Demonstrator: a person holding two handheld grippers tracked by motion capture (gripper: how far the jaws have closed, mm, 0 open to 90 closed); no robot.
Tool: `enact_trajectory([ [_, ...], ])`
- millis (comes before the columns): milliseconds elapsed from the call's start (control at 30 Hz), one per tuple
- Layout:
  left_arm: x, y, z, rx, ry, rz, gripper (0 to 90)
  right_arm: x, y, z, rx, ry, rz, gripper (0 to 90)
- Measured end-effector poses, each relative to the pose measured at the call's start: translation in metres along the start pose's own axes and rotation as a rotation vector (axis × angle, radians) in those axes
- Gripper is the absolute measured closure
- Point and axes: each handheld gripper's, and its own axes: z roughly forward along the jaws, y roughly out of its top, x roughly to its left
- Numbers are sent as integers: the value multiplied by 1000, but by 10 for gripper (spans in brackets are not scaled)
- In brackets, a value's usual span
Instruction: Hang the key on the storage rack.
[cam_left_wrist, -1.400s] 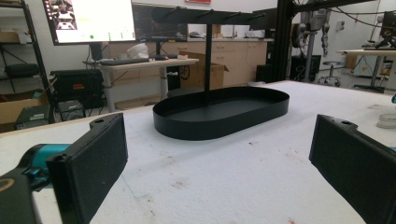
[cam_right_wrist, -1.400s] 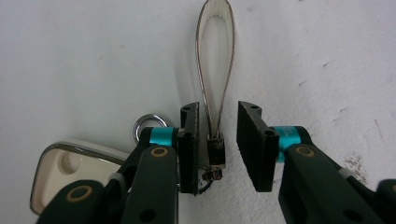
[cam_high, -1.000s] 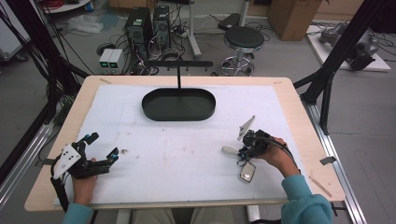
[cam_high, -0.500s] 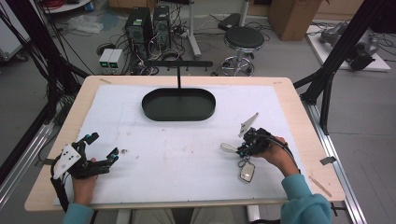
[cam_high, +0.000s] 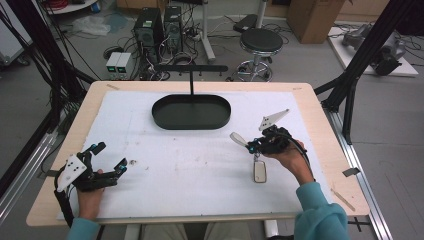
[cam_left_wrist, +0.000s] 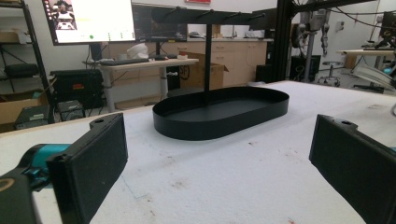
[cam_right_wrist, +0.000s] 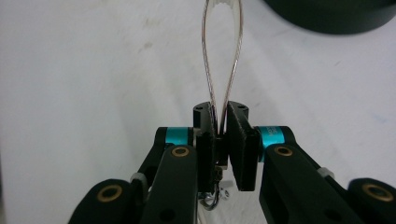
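My right gripper (cam_high: 253, 145) is shut on a keychain, to the right of the table's middle. Its clear loop (cam_high: 237, 138) sticks out past the jaws toward the left, and its rectangular tag (cam_high: 259, 172) hangs below the hand, close to the white mat. The right gripper view has the thin loop (cam_right_wrist: 222, 56) rising from between the pressed pads of my right gripper (cam_right_wrist: 222, 128). My left gripper (cam_high: 110, 158) rests open at the near left with nothing in it. In its own view, the left gripper (cam_left_wrist: 224, 158) has its jaws spread wide toward the black oval tray (cam_left_wrist: 224, 112).
The black oval tray (cam_high: 191, 111) sits at the far centre, with a post and hook bar (cam_high: 191, 68) rising from it. A small speck-like item (cam_high: 133, 162) lies on the white mat (cam_high: 190, 165) by the left gripper. Black frame legs (cam_high: 350, 90) flank the table.
The right gripper has lifted a little and shifted toward the tray, carrying the keychain; the tag has followed. The left gripper has stayed where it was.
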Motion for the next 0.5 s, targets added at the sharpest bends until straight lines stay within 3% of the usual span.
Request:
enact_trajectory([
  [100, 0, 0, 0, 0, 0, 0, 48, -1, 7, -1, -64, -28, 19, 825],
  [133, 0, 0, 0, 0, 0, 1, 48, -1, 12, -3, -107, -58, 32, 826],
  [500, 0, 0, 0, 0, 0, 1, 48, -4, 30, -10, -248, -166, 62, 825],
])
